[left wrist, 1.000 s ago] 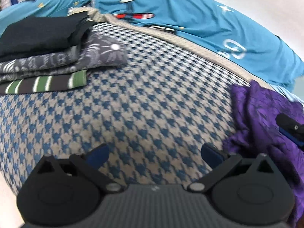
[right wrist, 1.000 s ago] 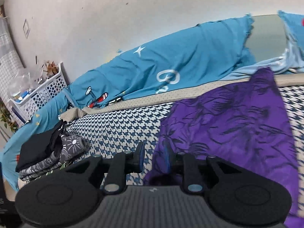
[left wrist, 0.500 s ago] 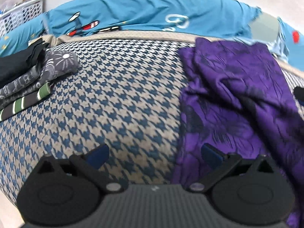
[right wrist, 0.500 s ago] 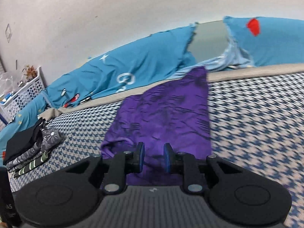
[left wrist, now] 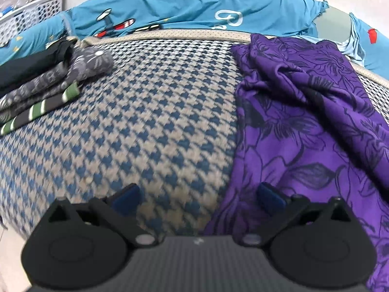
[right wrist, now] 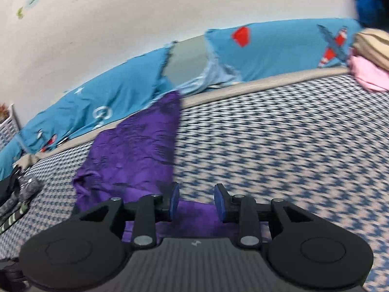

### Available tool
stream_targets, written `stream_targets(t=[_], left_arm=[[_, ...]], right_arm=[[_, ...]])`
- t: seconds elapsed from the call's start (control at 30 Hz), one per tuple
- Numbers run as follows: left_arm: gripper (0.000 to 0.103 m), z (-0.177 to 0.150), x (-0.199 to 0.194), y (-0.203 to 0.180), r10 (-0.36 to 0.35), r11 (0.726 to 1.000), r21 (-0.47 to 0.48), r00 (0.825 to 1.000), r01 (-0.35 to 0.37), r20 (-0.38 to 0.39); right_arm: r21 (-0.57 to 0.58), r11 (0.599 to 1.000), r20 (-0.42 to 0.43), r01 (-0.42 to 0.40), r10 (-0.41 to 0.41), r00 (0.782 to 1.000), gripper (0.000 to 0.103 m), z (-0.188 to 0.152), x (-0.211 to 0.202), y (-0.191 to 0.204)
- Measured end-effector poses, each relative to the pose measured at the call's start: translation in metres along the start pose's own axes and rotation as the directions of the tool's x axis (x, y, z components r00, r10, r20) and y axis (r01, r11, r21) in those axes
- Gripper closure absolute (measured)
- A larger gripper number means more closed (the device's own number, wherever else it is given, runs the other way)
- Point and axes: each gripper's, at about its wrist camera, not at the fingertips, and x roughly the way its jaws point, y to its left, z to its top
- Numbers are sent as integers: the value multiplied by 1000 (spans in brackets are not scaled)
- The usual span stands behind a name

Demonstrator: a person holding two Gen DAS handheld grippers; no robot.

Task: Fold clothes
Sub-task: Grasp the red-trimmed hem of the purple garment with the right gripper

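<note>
Purple garment (left wrist: pixel 304 126) is laid lengthwise on the checked bed (left wrist: pixel 155 112), filling the right half of the left wrist view & running from centre-left to bottom centre of the right wrist view. Right claw (right wrist: pixel 196 200): jaws opening, pads parted, nothing pinched; purple cloth is seen just under & behind them. Left claw (left wrist: pixel 198 196): spread wide, empty, its right pad over the garment's left edge.

Risks, as judged:
- Garment is rumpled near the top w/ a ridge mid-cloth; if folded unsmoothed, creases would be locked in.
- Only the top layer could be caught by a shallow pinch, so the fold would skew.
- Cloth could be dragged toward the folded stack (left wrist: pixel 41 82) at upper left & knock it.
</note>
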Motion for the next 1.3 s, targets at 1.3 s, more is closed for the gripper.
stream_targets(t=[1.3], left_arm=[[0,-33,-27,2,27,995,-93,1000,-27,2]], right_arm=[[-119,993,-11,11,-12,1000,93,-49,18,-3]])
